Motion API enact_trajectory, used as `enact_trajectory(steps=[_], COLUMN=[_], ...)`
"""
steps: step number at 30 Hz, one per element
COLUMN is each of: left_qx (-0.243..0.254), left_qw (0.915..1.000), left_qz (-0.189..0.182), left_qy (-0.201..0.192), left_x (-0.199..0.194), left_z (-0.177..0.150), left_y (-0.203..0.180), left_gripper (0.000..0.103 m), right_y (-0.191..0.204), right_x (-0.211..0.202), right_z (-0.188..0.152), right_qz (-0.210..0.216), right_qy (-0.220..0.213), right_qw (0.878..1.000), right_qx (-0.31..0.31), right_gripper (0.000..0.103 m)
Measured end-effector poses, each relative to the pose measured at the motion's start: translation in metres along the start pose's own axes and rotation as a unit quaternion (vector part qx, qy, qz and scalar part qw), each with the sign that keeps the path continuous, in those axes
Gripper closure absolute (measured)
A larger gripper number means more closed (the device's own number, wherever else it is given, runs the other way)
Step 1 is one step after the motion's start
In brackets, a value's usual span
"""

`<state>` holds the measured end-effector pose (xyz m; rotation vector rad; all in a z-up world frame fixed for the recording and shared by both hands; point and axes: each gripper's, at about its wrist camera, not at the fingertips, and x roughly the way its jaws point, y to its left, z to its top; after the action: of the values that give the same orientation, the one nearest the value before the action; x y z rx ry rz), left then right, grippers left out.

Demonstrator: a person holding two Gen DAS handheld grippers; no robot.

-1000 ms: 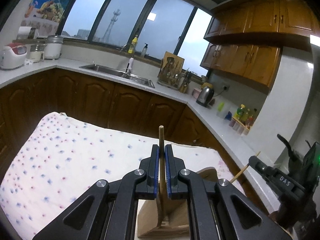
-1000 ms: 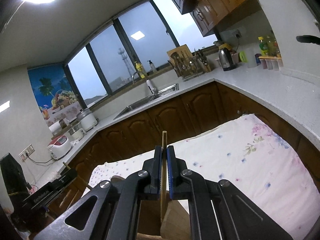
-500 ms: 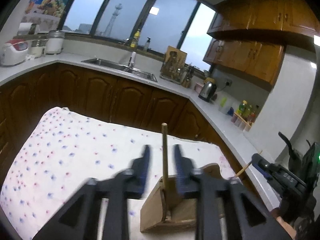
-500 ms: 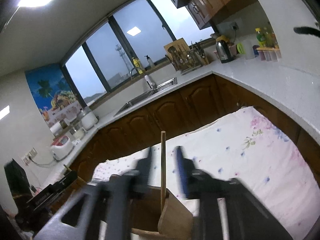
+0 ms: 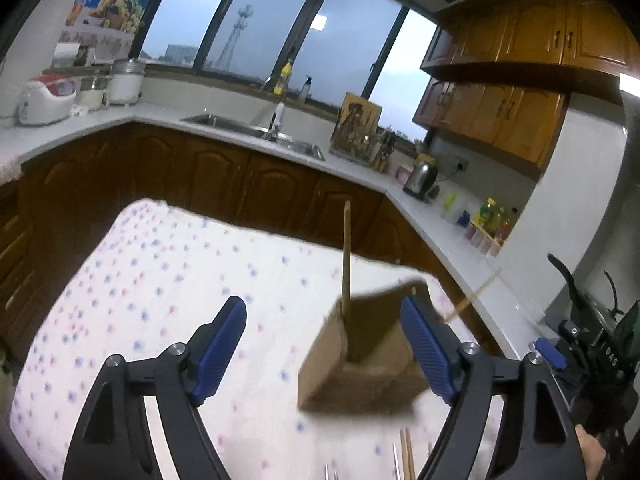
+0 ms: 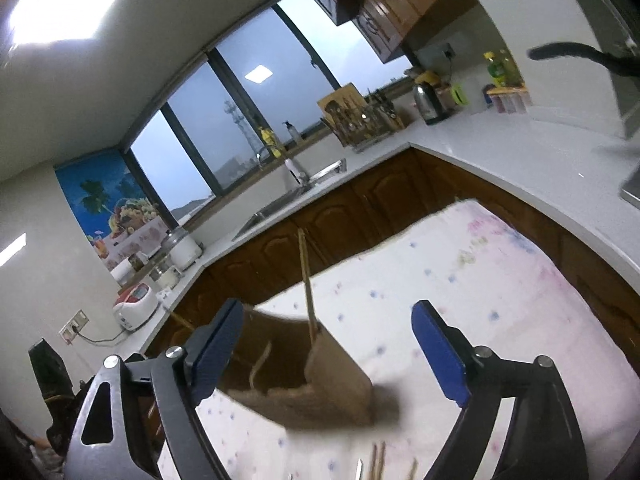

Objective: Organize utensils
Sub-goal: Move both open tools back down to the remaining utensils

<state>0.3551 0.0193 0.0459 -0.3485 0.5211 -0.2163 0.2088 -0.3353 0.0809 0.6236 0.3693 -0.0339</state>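
A wooden utensil holder stands on the spotted tablecloth. A wooden chopstick stands upright in it. A second stick leans out of its right side. My left gripper is open, its blue pads wide apart and behind the holder. My right gripper is open too, its pads on either side of the holder without touching it. Ends of more utensils lie on the cloth at the bottom edge.
A white counter with a sink, a kettle, a knife rack and bottles runs around the table. Dark wooden cabinets stand under it. The other gripper's body is at the right.
Both grippers were shut on a chopstick each. They opened wide and drew back, leaving the sticks standing in the holder.
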Motion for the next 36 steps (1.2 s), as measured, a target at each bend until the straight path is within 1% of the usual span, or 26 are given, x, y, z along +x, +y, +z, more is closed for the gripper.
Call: enact_trajectory(steps=[5, 9, 16, 22, 31, 34, 36], left_qx=[0.002, 0.003, 0.000, 0.014, 0.037, 0.049, 0.060], left_qw=[0.9997, 0.9989, 0.9972, 0.9950, 0.9904, 0.9881, 0.9860], left_qz=[0.002, 0.005, -0.001, 0.001, 0.014, 0.011, 0.008], left_qy=[0.025, 0.047, 0.075, 0.099, 0.133, 0.145, 0.155], left_x=[-0.031, -0.053, -0.076, -0.081, -0.079, -0.074, -0.069], left_z=[-0.021, -0.035, -0.055, -0.067, -0.075, -0.076, -0.077], left_y=[0.001, 0.002, -0.006, -0.016, -0.027, -0.035, -0.042], left_gripper=[0.019, 0.019, 0.019, 0.019, 0.020, 0.020, 0.021], right_y=[-0.006, -0.009, -0.008, -0.012, -0.021, -0.022, -0.024], right_x=[-0.030, -0.055, -0.086, -0.090, -0.078, -0.067, -0.061], right_z=[-0.025, -0.043, -0.074, -0.091, -0.100, -0.102, -0.104], right_qz=[-0.017, -0.034, -0.059, -0.068, -0.070, -0.070, -0.068], right_qy=[0.018, 0.022, 0.030, 0.047, 0.072, 0.088, 0.099], right_qw=[1.000, 0.999, 0.997, 0.995, 0.994, 0.992, 0.992], right_qx=[-0.006, -0.015, -0.044, -0.053, -0.051, -0.053, -0.050], right_gripper=[0.014, 0.014, 0.014, 0.014, 0.016, 0.025, 0.034])
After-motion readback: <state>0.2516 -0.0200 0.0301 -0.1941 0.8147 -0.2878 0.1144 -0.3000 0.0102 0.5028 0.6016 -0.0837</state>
